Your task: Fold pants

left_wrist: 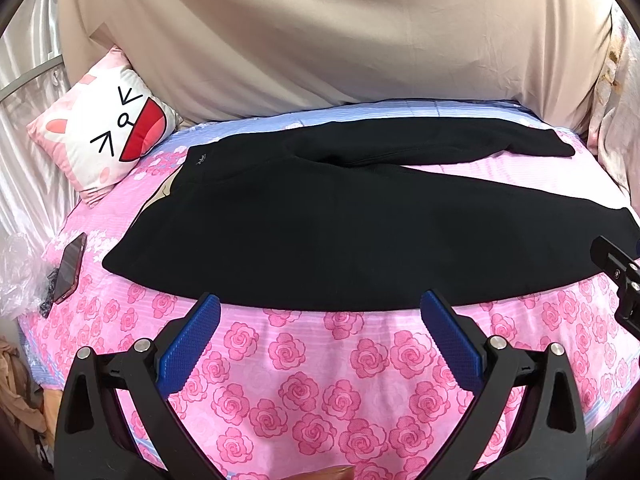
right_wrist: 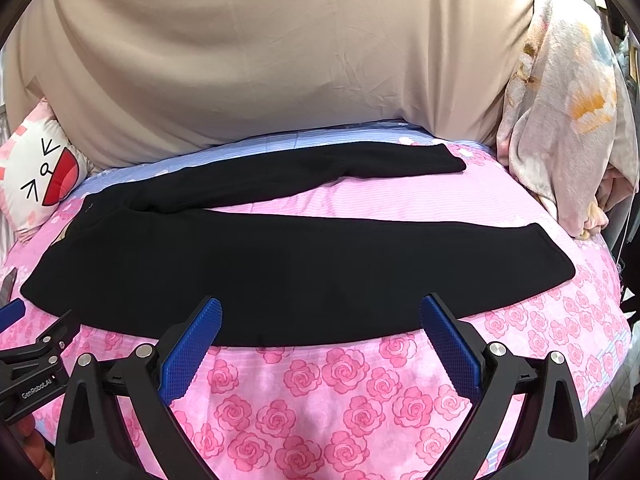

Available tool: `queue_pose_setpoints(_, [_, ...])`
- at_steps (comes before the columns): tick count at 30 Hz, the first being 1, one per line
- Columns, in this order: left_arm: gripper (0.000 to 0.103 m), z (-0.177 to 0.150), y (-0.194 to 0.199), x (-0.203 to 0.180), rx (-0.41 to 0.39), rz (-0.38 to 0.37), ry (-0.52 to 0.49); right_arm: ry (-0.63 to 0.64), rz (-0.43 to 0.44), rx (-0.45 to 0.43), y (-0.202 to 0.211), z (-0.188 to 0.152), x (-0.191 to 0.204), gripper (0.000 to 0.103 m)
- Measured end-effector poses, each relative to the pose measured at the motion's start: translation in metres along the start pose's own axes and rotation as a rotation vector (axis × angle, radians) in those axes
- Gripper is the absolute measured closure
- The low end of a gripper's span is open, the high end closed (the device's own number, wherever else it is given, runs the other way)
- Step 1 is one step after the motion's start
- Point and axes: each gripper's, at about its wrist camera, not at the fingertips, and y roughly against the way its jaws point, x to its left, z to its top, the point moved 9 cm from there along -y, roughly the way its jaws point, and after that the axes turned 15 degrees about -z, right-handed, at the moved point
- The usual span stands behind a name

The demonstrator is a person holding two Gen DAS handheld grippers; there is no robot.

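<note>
Black pants [left_wrist: 320, 220] [right_wrist: 280, 264] lie spread flat on a pink rose-print bed sheet [left_wrist: 320, 380], waistband to the left and both legs running right. The far leg [right_wrist: 360, 168] angles away from the near one, leaving a wedge of sheet between them. My left gripper [left_wrist: 320, 308] hangs open just short of the pants' near edge, its blue pads [left_wrist: 192, 344] wide apart and empty. My right gripper [right_wrist: 320, 312] is open too, with its tips at the near hem edge of the near leg. In the left wrist view the right gripper's body [left_wrist: 620, 276] shows at the right edge.
A cat-face cushion [left_wrist: 108, 140] leans at the back left. A phone [left_wrist: 70, 268] and clear plastic bag [left_wrist: 16, 272] lie at the bed's left edge. Beige fabric [left_wrist: 320, 40] rises behind the bed. A floral blanket [right_wrist: 568, 128] is heaped at the right.
</note>
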Motion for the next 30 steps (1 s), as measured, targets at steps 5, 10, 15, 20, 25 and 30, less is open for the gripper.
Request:
queue_pose_setpoints(5, [0.005,-0.001,0.001,-0.001,0.000,0.001,-0.002,0.003,0.000,0.000,0.000,0.000,0.000,0.005])
queue_pose_setpoints(10, [0.005,0.000,0.002,-0.002,0.002,0.003,-0.008,0.001,0.000,0.000,-0.001,0.001,0.000,0.005])
queue_pose_setpoints(15, [0.005,0.004,-0.003,-0.003,0.008,0.004,-0.011,0.001,0.000,0.005,-0.003,0.002,0.001,0.005])
queue_pose_setpoints(20, [0.005,0.008,-0.009,-0.004,0.015,0.004,-0.015,0.002,0.000,0.012,-0.009,0.005,0.006,0.005])
queue_pose_setpoints(25, [0.005,0.015,-0.018,-0.004,0.021,0.010,-0.020,0.001,0.001,0.019,-0.018,0.009,0.010,0.005])
queue_pose_setpoints(30, [0.005,0.019,-0.027,-0.002,0.040,0.011,-0.016,-0.001,0.001,0.033,-0.028,0.014,0.012,0.005])
